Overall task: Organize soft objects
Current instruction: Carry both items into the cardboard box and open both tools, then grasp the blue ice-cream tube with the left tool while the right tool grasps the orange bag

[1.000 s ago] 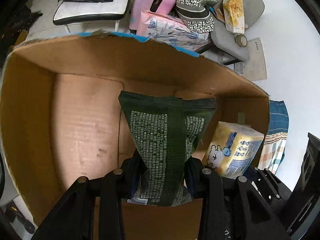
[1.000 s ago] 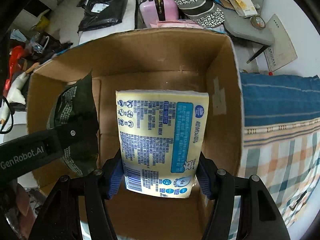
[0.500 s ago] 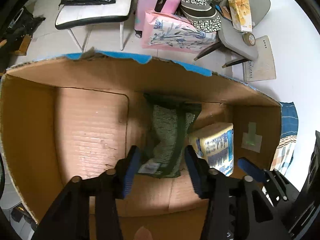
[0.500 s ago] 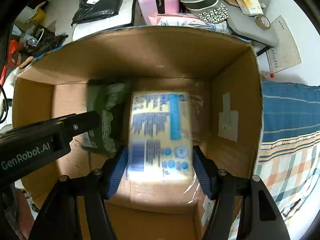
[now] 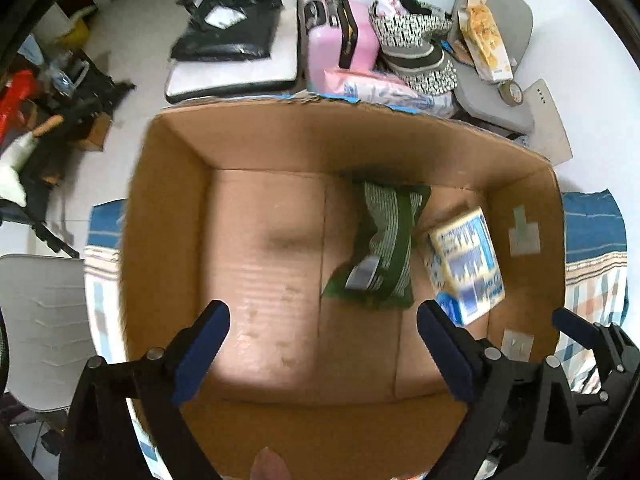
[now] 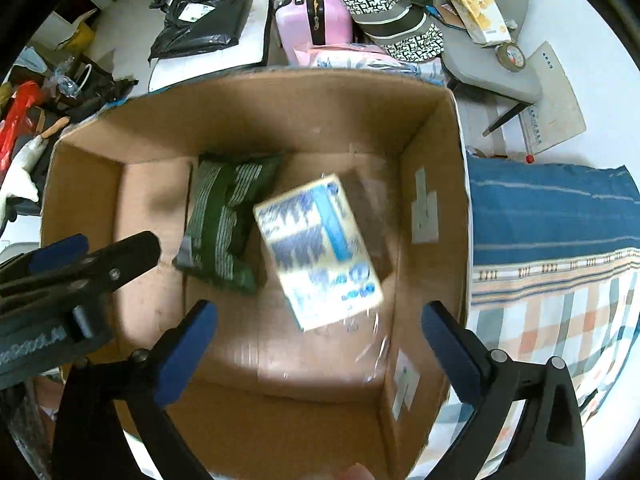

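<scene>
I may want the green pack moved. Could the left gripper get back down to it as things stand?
Probably yes: the left gripper is open above the box, and the green pack lies uncovered beside the yellow pack.

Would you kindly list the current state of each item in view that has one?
Cardboard box: open-topped, holding both packs.
Green pack: lying on the box floor, released.
Yellow tissue pack: inside the box, tilted, blurred, ungripped.
Left hand-held gripper: open, holding nothing.
Right hand-held gripper: open, holding nothing.
Pink suitcase: closed, behind the box.
</scene>
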The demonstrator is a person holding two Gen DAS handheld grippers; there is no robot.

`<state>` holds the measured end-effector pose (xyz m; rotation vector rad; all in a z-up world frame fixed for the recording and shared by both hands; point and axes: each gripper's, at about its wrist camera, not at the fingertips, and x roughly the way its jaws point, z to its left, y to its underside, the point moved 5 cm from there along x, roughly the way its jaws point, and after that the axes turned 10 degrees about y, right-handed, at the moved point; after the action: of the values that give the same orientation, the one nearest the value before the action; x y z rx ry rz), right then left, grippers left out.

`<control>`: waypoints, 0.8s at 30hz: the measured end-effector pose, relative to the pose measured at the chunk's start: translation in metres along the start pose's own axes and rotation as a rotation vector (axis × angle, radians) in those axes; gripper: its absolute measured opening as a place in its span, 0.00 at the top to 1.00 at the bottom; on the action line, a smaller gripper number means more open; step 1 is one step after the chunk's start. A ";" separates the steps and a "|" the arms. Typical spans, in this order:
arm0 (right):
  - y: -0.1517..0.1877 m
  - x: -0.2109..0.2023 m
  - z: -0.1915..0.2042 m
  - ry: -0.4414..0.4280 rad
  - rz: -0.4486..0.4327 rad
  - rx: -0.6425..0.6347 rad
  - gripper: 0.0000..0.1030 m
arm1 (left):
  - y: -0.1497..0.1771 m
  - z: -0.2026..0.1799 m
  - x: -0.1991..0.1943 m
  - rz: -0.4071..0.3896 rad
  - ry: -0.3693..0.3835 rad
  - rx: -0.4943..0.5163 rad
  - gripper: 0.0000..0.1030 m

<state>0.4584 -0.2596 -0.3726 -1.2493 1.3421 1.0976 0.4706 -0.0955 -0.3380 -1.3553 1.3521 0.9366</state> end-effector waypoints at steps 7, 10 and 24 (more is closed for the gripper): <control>0.045 -0.029 -0.005 0.008 -0.061 0.014 0.00 | 0.046 -0.005 -0.045 -0.098 -0.011 0.013 0.07; 0.065 -0.047 -0.007 0.015 -0.098 0.014 0.00 | 0.061 -0.009 -0.069 -0.152 -0.025 0.024 0.07; 0.134 -0.120 -0.009 0.003 -0.200 0.036 0.00 | 0.108 -0.034 -0.127 -0.231 -0.029 0.058 0.07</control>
<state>0.3252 -0.2439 -0.2517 -1.3280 1.2053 0.9285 0.3486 -0.0882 -0.2198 -1.4131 1.1630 0.7531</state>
